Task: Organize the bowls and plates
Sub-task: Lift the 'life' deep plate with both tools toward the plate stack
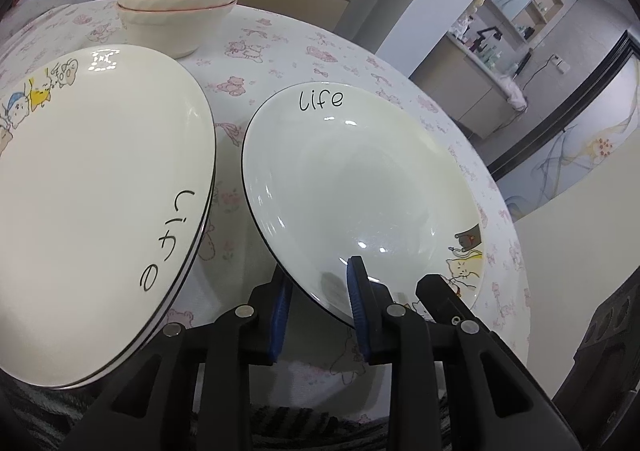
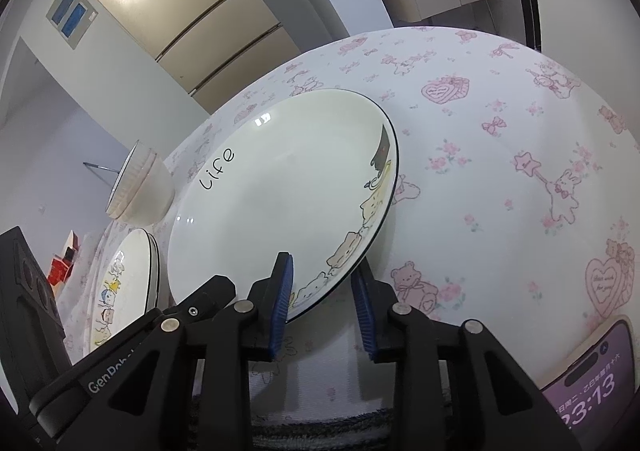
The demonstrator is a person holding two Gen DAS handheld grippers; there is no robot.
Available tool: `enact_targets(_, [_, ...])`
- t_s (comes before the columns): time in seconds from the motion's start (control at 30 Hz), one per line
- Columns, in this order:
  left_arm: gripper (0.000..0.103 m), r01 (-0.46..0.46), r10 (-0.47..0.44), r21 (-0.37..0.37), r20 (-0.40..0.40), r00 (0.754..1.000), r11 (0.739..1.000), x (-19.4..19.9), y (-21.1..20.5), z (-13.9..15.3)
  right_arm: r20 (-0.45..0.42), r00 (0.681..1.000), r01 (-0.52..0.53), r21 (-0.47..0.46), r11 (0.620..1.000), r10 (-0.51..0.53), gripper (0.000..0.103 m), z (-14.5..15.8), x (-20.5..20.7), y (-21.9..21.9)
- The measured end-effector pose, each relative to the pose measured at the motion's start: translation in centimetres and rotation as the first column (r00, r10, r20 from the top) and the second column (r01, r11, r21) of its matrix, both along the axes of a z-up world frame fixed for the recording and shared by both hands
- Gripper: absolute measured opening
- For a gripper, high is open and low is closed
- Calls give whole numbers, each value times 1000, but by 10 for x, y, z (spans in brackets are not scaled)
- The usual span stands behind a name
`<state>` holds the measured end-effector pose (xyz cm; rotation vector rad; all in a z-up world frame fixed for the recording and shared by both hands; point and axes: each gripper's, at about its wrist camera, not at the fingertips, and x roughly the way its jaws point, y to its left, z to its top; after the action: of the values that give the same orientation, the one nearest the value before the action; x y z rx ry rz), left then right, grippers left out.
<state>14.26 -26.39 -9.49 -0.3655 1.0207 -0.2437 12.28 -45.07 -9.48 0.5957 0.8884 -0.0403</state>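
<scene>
Both grippers are working the same plate [image 1: 360, 187], the single white one marked "Life" that is sitting on the pink-print tablecloth [image 2: 500, 131]. Left gripper [image 1: 320, 291] is straddling its near-left rim: one blue pad is lying on the plate's upper face, the other is sitting under the edge, jaws nearly closed and pinching the rim. Right gripper [image 2: 324, 291] is doing the same on the near-right rim by the cartoon animals, one pad over the face, one beneath, clamping the edge. From the right wrist view the plate is looking tilted, near edge raised off the cloth, though the fisheye is making that hard to confirm. Just left of it a stack of plates [image 1: 100, 191] with the same lettering is resting close beside, not touching. Farther back on the left, a stack of bowls [image 1: 180, 3] is standing upright. A phone [image 2: 592, 383] is lying at the near right with its screen lit.
</scene>
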Motion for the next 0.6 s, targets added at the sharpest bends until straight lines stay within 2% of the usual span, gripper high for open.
enact_targets(0.1, [28,-4,4,-25,1,1000,1000,0,4,-1,2,1000,-1,-19,1000,1,28,1,0,2])
enact_targets(0.27, [28,-7,7,-21,21,1000,1000,-3,4,2,44,999,-2,-28,1000,3,28,7,-4,3])
enact_targets(0.47, [28,-4,7,-20,153,988,1000,-18,4,18,139,990,1,-39,999,5,28,20,-15,2])
enact_targets(0.6, [28,7,5,-58,200,980,998,-25,9,27,205,979,13,-79,997,4,28,32,-24,6])
